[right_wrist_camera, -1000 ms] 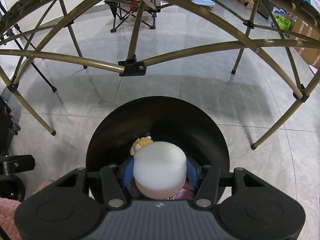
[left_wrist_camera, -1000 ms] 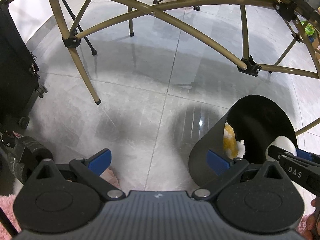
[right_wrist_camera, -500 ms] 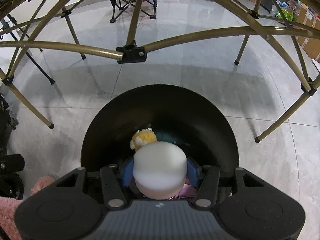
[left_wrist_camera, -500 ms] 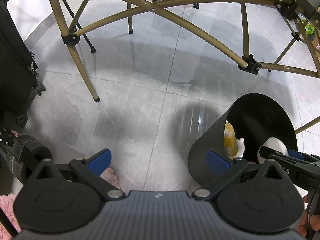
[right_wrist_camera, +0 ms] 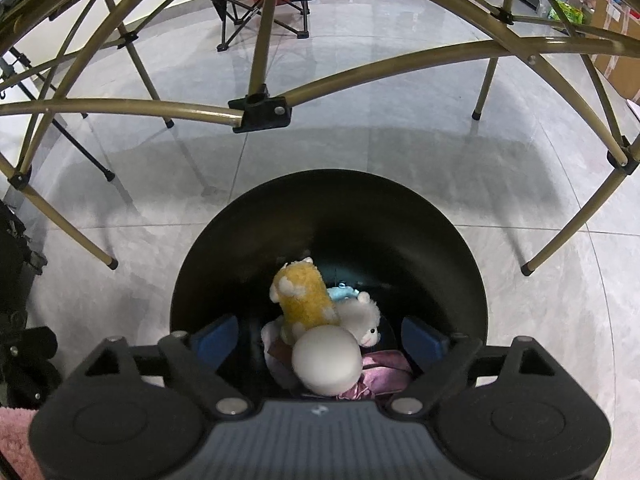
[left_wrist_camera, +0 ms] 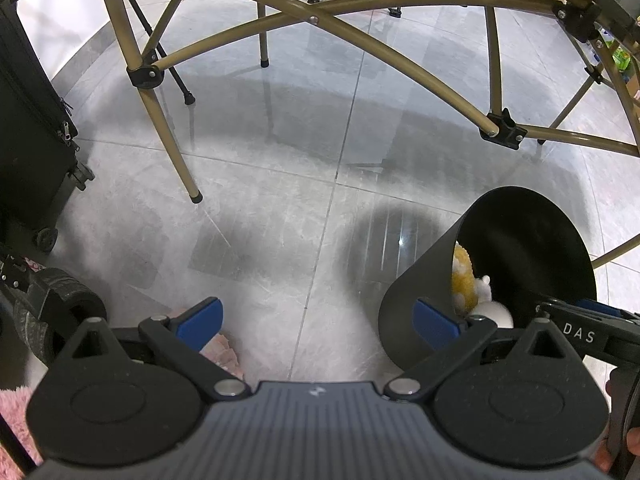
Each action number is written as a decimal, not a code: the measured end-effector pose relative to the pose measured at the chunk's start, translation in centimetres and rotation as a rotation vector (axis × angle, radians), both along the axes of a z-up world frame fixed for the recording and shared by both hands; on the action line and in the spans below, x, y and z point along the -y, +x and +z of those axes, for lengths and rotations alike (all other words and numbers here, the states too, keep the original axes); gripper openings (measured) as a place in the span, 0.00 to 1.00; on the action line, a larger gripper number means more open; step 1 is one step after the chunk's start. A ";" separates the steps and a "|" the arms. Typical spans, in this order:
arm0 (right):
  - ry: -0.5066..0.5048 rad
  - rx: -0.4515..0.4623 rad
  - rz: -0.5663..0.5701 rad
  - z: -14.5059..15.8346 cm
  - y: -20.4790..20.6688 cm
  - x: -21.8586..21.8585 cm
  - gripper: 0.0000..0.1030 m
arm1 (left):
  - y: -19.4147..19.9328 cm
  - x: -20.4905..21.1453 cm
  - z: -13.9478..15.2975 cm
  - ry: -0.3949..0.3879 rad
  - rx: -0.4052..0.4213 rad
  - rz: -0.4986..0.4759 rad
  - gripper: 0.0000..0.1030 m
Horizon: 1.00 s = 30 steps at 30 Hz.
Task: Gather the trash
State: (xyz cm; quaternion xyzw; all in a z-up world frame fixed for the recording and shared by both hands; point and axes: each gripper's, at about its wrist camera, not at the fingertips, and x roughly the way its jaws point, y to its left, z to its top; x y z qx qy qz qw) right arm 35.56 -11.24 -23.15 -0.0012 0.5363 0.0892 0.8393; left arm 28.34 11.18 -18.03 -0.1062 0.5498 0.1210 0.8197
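Observation:
A black round bin [right_wrist_camera: 328, 216] stands on the grey tile floor; it also shows at the right of the left wrist view [left_wrist_camera: 416, 304]. Inside lie a yellow plush toy [right_wrist_camera: 304, 300], a white plush lamb [right_wrist_camera: 362, 314] and purple wrapping [right_wrist_camera: 380, 372]. A white foam cylinder [right_wrist_camera: 326, 360] is loose in the bin, between and below the spread blue pads of my right gripper [right_wrist_camera: 320, 340], which is open over the bin's near rim. My left gripper [left_wrist_camera: 316, 320] is open and empty over the floor, left of the bin.
A folding table's gold tube frame [right_wrist_camera: 256, 108] arches overhead, with legs [left_wrist_camera: 176, 160] on the floor around the bin. A black wheeled case [left_wrist_camera: 28, 140] stands at the left. Pink fluffy fabric [left_wrist_camera: 224, 352] lies at the near edge. Folding chairs [right_wrist_camera: 260, 4] stand far back.
My right gripper has opened and let go of the white foam cylinder, which has dropped into the bin. The gripper also moved closer over the bin. The left gripper stayed open.

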 end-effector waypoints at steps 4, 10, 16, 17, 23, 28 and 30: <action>0.002 0.000 -0.003 0.0 0.0 0.2 0.91 | -0.1 0.0 0.1 0.001 0.003 -0.003 1.00; 0.005 0.009 0.003 0.3 -0.3 0.4 0.93 | -0.4 0.6 1.0 0.038 0.039 -0.017 1.00; 0.013 0.041 0.007 1.8 -1.4 1.2 0.96 | -1.5 1.9 2.8 0.059 0.105 -0.060 1.00; 0.014 0.049 0.006 2.1 -1.7 1.4 0.97 | -1.8 2.1 3.1 0.059 0.112 -0.070 1.00; 0.029 0.104 -0.010 4.9 -4.2 3.4 1.00 | -3.9 3.3 5.2 0.052 0.146 -0.100 1.00; 0.033 0.138 -0.004 7.2 -7.1 4.8 1.00 | -6.4 4.7 6.6 0.037 0.141 -0.124 1.00; 0.030 0.148 0.004 8.0 -8.3 5.3 1.00 | -7.6 5.4 7.3 0.040 0.151 -0.143 1.00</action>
